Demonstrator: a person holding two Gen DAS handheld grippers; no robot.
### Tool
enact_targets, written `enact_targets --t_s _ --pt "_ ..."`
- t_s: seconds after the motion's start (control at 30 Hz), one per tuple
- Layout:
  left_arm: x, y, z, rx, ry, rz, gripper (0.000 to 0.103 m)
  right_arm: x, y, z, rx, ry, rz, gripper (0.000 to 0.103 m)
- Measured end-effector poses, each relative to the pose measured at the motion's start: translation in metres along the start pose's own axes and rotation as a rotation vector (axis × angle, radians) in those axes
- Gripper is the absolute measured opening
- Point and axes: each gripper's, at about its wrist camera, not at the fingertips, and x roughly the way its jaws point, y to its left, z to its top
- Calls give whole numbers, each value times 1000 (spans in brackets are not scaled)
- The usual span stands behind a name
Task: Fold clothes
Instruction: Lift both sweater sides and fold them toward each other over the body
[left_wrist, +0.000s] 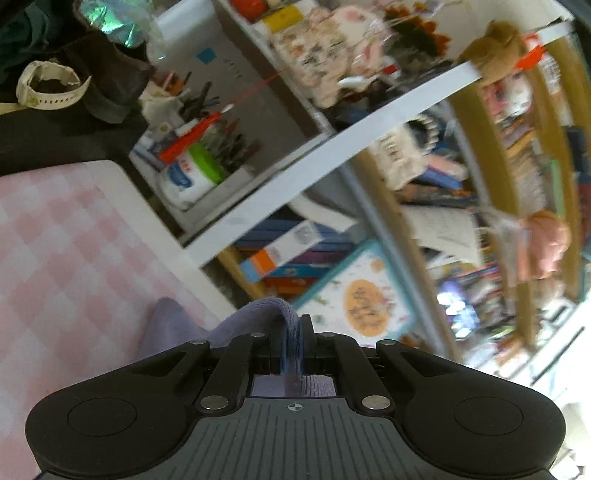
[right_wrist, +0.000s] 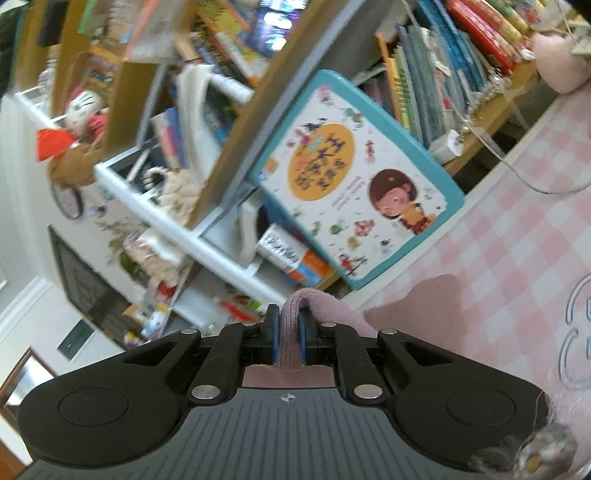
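Left hand-held gripper (left_wrist: 293, 339): jaws closed on a doubled fold of the knitted garment (left_wrist: 258, 321), which looks lilac-grey in this view; the cloth humps up between the pads and falls away to the left.
Right hand-held gripper (right_wrist: 287, 332): jaws closed on another fold of what is judged to be the same garment, which looks dusty pink here; the cloth trails off to the right.
Location of garment: pinched in both hand-held grippers, its slack hanging beneath them over the pink-and-white checked surface (left_wrist: 55, 258); whether the lower edge touches that cover is hidden.
Governing relation: each hand-held gripper sits at one end of the held edge, so the garment's long axis is judged to run from one to the other; the slack lies towards the middle and below. Neither hand is nearer; both already grip.
Step in hand (judgement): carrying the held edge over for a fold.
Backdrop: bookshelf (left_wrist: 332, 140) crowded with books and soft toys.
Legible writing: the teal-bordered picture book (right_wrist: 354, 177) bears Chinese characters in an orange disc, too blurred to read; no brand is legible elsewhere.
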Motion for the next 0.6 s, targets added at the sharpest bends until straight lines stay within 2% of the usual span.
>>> enact_targets --t_s 0.17,0.4,0.47,0.5,0.57,0.6 --pt "32 16 -6 12 29 85 5 29 -27 1 50 20 -76 9" --pt "57 38 -16 -15 76 163 6 51 -58 -6 101 52 -160 10" --pt "61 41 -18 -14 89 182 14 53 -63 -8 112 59 -172 16" --pt "60 40 -17 -7 94 186 21 53 -64 -8 114 58 -171 21" --pt "54 33 -16 28 91 137 25 49 -64 -8 110 38 -165 34" --pt "49 28 -14 53 78 100 27 45 -62 -7 97 14 -158 43"
